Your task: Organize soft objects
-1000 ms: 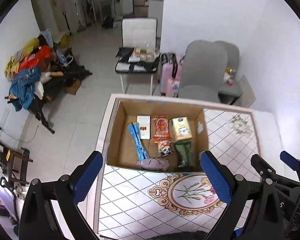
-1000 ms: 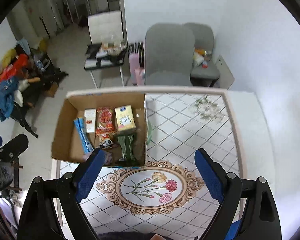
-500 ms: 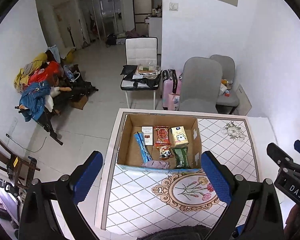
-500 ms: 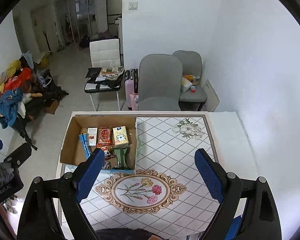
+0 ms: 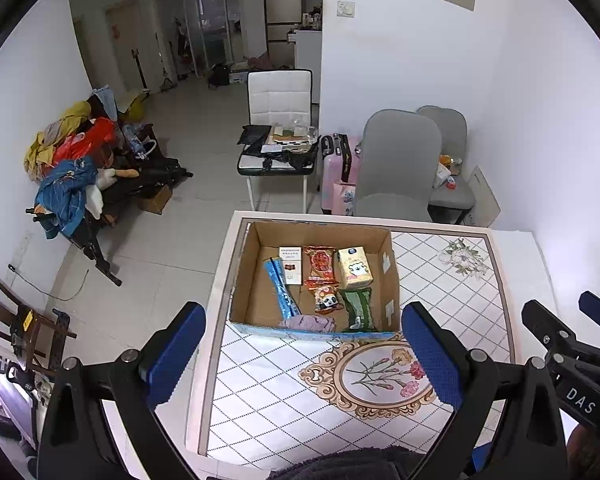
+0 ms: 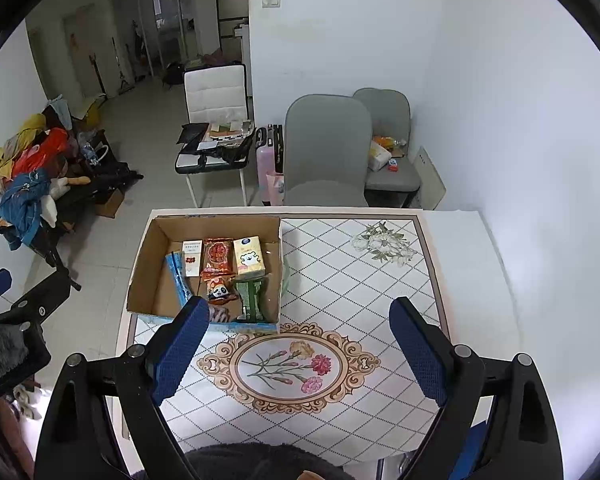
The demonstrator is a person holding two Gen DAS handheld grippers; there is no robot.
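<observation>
An open cardboard box sits at the far left of the table. It holds a blue packet, a white carton, a red snack pack, a yellow tissue pack, a panda pouch, a green pack and a purple cloth. My left gripper is open and empty, high above the table's near left edge. My right gripper is open and empty above the flower medallion. Both are well back from the box.
The table has a tiled cloth with a flower medallion. Two grey chairs and a white chair stand beyond it. A pink suitcase stands by the chairs. A pile of clothes lies on the floor at left.
Both grippers have risen and drawn back from the box, so the table and the room look smaller and farther. Both stay open and empty. The box contents have not moved.
</observation>
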